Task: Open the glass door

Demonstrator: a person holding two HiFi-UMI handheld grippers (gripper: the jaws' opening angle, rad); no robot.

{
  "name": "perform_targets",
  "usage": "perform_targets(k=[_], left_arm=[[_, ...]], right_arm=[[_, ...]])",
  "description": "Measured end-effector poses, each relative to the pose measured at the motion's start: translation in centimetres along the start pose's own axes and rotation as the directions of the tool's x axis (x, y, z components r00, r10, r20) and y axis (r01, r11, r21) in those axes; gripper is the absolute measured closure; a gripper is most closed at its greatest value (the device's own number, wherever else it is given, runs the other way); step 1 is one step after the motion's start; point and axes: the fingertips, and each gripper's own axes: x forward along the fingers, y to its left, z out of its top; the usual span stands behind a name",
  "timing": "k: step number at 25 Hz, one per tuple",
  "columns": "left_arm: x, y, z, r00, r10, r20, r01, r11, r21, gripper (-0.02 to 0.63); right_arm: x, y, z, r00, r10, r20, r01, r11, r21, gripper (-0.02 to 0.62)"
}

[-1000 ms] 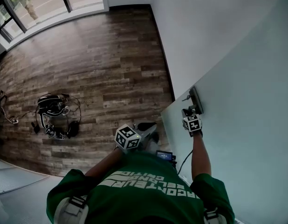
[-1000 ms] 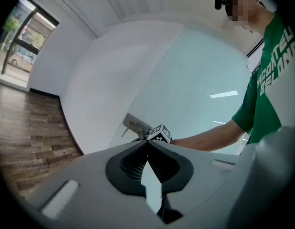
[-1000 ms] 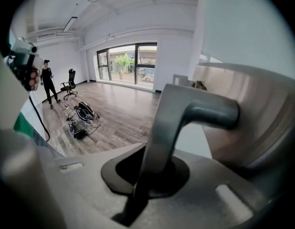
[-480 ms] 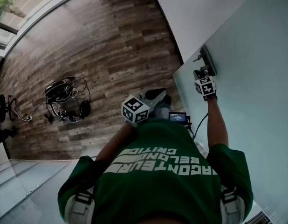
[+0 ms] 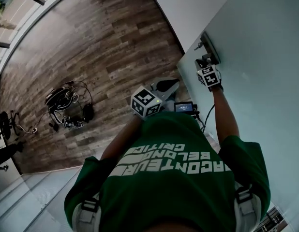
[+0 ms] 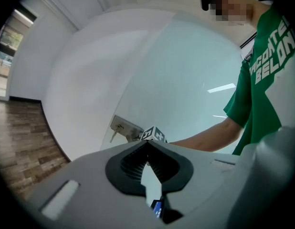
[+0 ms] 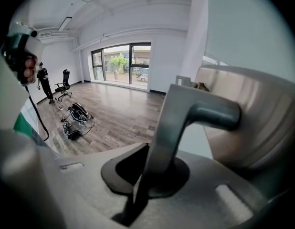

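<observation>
While the left gripper (image 5: 171,84) hangs near the body, jaws together and empty, leaving the work to one hand, the right gripper (image 7: 152,162) is clamped on the lever handle (image 7: 205,112), placed to pull. Farther right stands the glass door (image 5: 265,86), apparently already ajar from the white wall (image 5: 188,8).

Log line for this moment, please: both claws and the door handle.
right claw: shut on door handle | left claw: shut, empty, apart from glass door | stage: handle gripped
</observation>
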Motion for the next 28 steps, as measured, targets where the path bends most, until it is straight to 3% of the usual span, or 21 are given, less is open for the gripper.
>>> perform_targets(k=[8,18,23,28], left_arm=[[2.7,-1.0,-0.2,0.999,-0.04,-0.032,0.04,0.999,0.0,0.591],[3.5,-0.1,0.8,1.0,0.001,-0.026,-0.002,1.0,-0.008,0.591],[3.9,0.2,0.8,1.0,0.025,-0.013,-0.025,1.0,-0.01,0.591],[4.4,0.9,1.7,0.998,0.062,0.005,-0.062,0.998,-0.016,0.591]], right_arm=[[0.0,0.3,0.0,1.0,0.004,0.004,-0.004,1.0,0.009,0.603],[-0.6,0.2,0.1,1.0,0.007,-0.015,-0.007,1.0,0.001,0.603],[-1.9,0.6,0.0,0.998,0.022,-0.066,-0.023,1.0,-0.008,0.603],[-3.4,0.0,0.1,0.977,0.053,-0.206,-0.042,0.997,0.057,0.603]])
